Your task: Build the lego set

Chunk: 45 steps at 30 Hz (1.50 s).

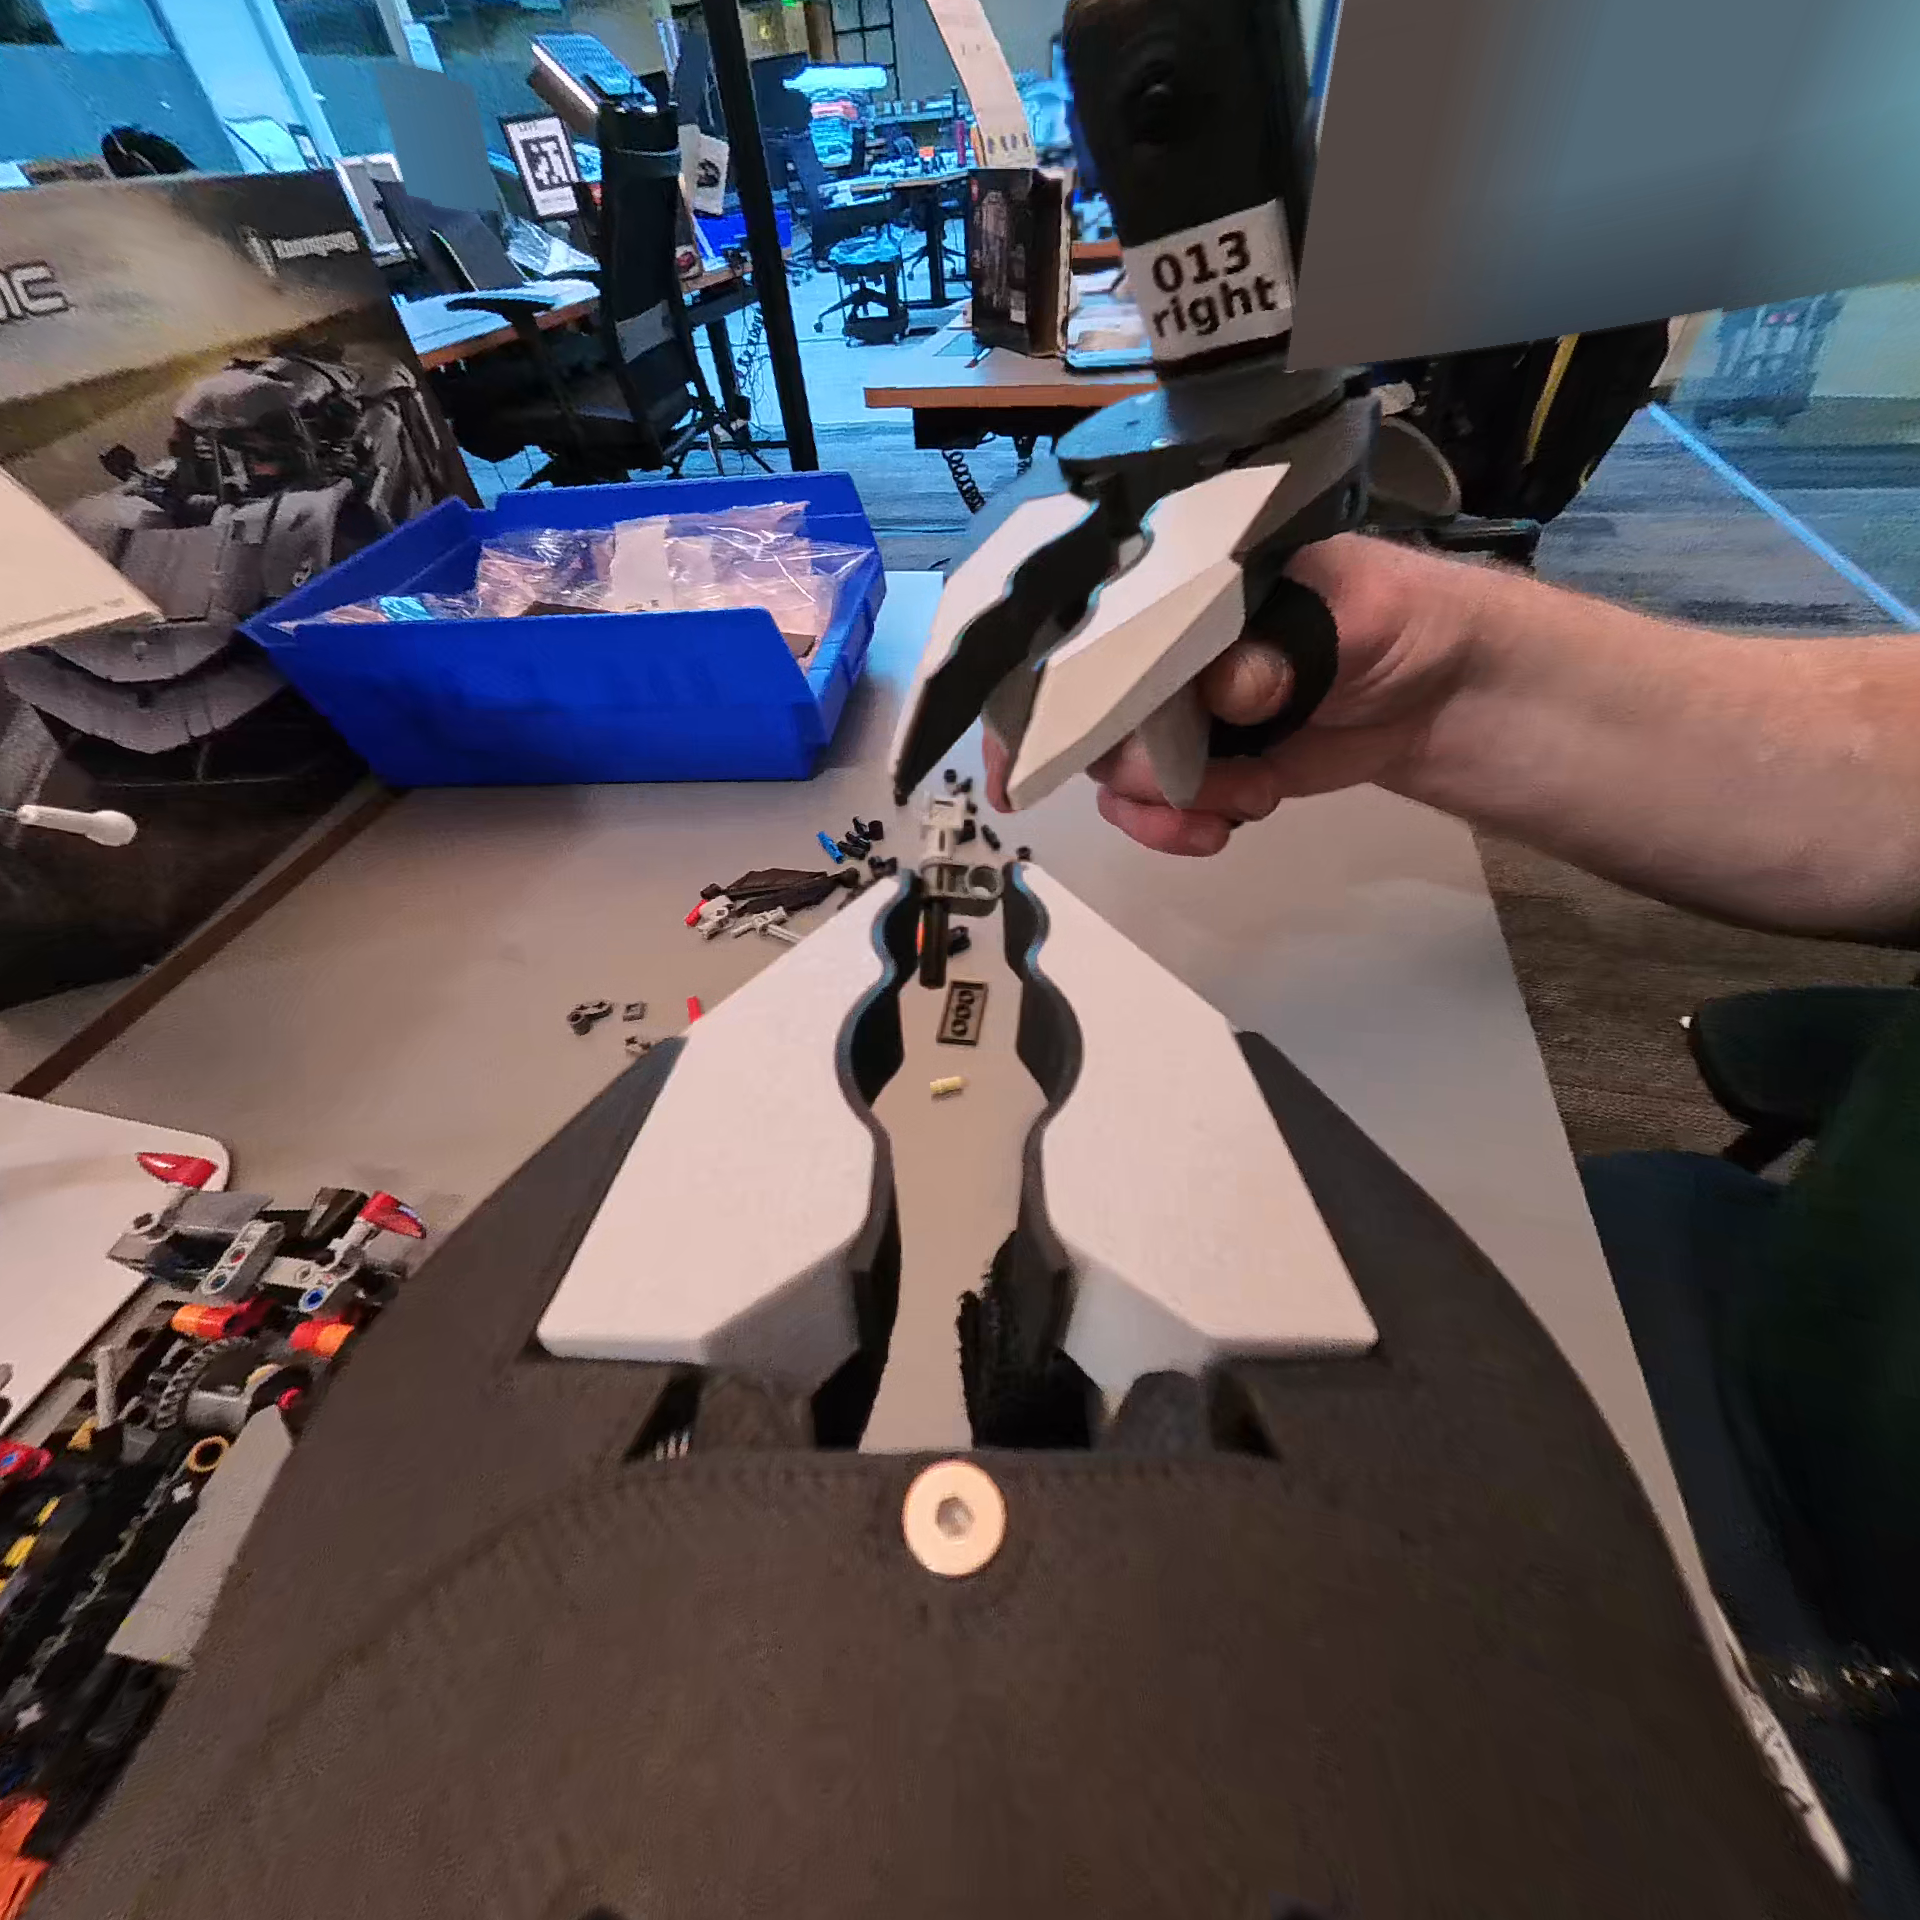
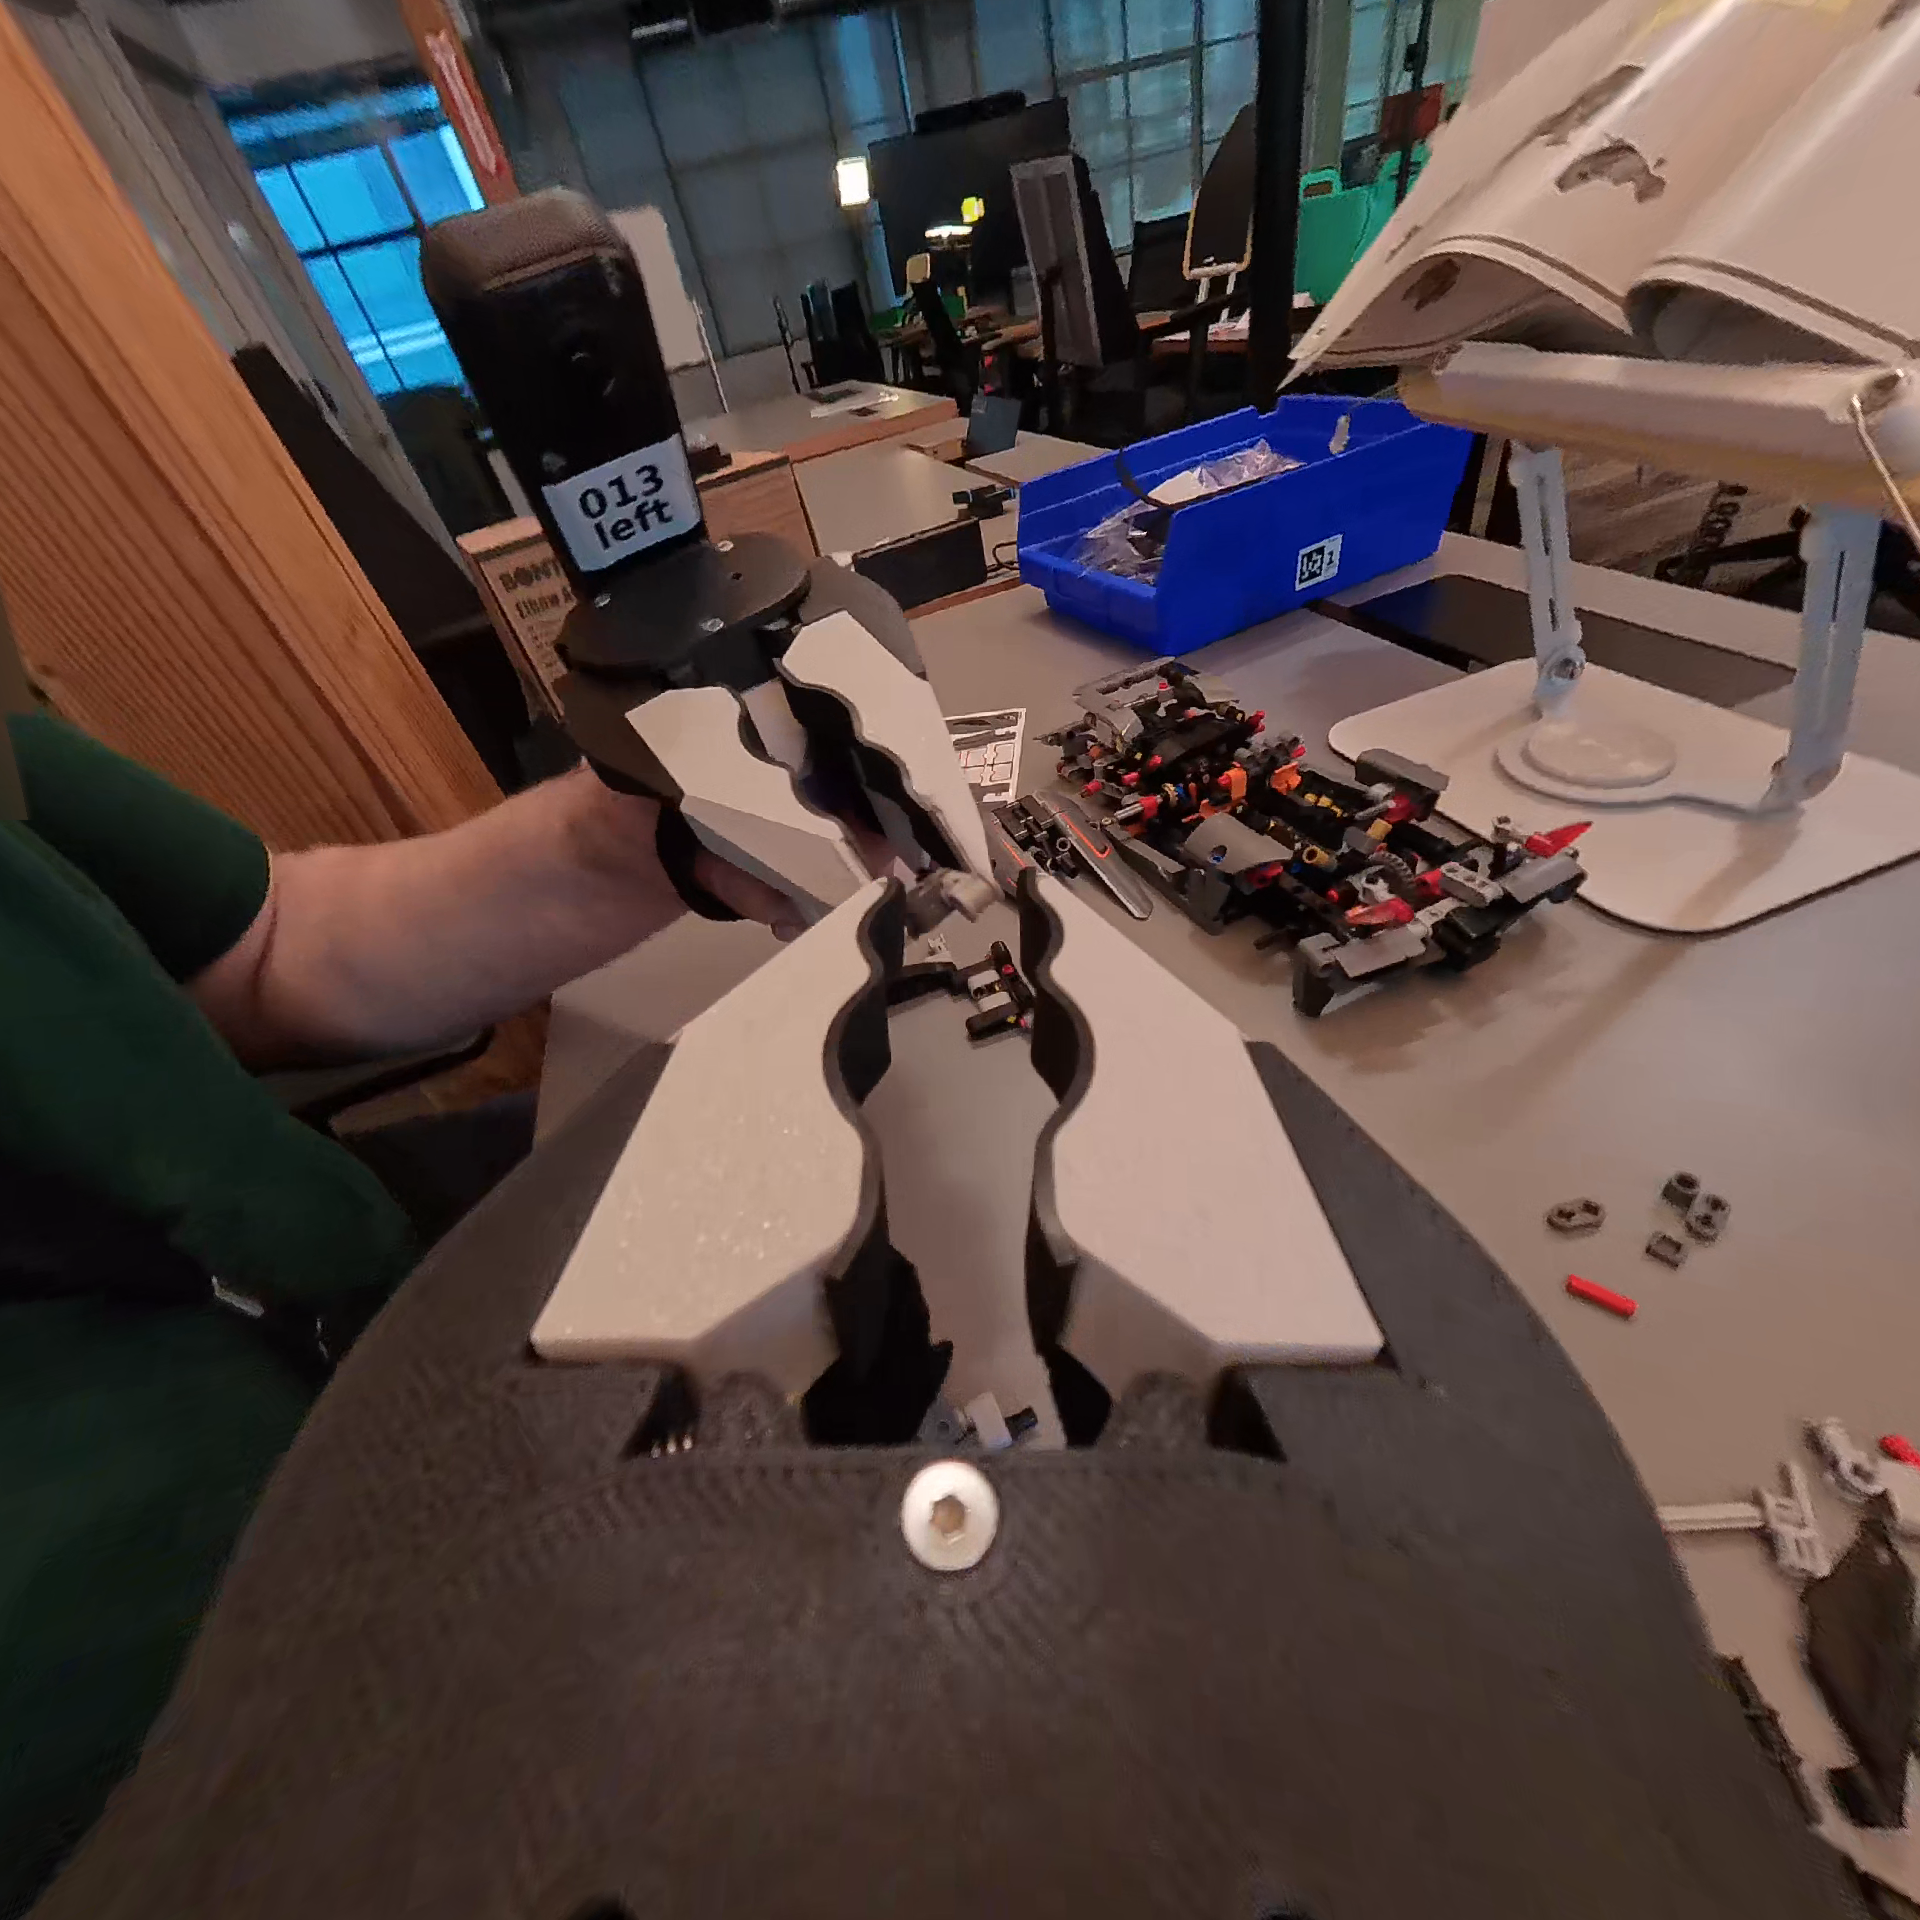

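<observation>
Two hand-held grippers meet tip to tip above a grey table where a lego build is under way. The left gripper has its fingers clamped on a small grey lego piece with a black pin hanging beneath it. The right gripper stands open, its fingertips spread to either side of that same grey piece, which sits at the point where both tools converge; whether the right tips touch it cannot be told. A person's bare forearms, one showing from a green sleeve, hold the two handles.

Just beyond the tips, loose black, blue and red lego parts lie scattered on the table. The half-built lego car, dense with black, grey, red and orange parts, rests on the table near a white stand that carries an open instruction booklet. A blue bin holding clear plastic bags sits farther back, beside the set's large printed box. A few small dark grey pieces and a red pin lie apart from the rest.
</observation>
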Available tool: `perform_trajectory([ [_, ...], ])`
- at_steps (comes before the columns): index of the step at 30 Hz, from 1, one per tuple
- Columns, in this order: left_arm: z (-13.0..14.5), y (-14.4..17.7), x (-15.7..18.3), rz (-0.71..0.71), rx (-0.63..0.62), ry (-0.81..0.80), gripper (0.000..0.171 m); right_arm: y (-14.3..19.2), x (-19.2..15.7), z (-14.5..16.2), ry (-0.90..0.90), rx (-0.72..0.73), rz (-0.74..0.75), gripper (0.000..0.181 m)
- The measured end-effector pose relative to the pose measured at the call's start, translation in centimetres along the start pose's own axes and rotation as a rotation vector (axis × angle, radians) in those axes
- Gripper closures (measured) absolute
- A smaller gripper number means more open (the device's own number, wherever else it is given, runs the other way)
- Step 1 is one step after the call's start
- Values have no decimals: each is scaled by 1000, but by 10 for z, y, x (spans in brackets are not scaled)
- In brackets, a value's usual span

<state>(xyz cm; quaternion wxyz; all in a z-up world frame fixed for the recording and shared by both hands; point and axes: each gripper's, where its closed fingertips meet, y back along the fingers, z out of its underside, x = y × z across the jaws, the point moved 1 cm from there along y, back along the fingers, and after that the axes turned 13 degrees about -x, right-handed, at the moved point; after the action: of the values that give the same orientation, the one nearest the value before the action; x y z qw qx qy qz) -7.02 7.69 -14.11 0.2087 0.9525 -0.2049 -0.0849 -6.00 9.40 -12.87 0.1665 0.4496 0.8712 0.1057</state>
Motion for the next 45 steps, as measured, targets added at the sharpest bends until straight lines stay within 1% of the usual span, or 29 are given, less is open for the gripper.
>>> perform_trajectory([
  [1, 1, -1, 0, 1, -6, 0, 158, -1, -2, -1, 23, -7, 1, 162],
  [5, 2, 0, 3, 27, -11, 5, 158, -7, -4, -2, 76, -42, 26, 174],
  [11, 2, 4, 4, 49, 9, 18, 158, -9, -4, -4, 78, -43, 17, 180],
  [13, 2, 5, 4, 53, 10, 20, 158, -10, -5, -5, 75, -42, 12, 178],
  [16, 1, 7, 2, 62, 27, 48, 158, -9, -2, -9, 54, -22, 23, 169],
  [19, -2, 11, 1, 89, 61, 79, 158, -7, -1, -11, 49, -10, 18, 168],
  [25, -2, 12, 2, 123, 65, 99, 158, -9, -5, -10, 79, -27, 9, 167],
  [27, -3, 12, 3, 141, 69, 109, 158, -11, -7, -8, 91, -41, 0, 167],
  [32, -2, 11, 4, 146, 63, 106, 158, -12, -8, -5, 107, -65, -11, 173],
  [45, -4, 11, 7, 171, 69, 108, 157, -9, -9, -6, 122, -50, -5, 174],
])
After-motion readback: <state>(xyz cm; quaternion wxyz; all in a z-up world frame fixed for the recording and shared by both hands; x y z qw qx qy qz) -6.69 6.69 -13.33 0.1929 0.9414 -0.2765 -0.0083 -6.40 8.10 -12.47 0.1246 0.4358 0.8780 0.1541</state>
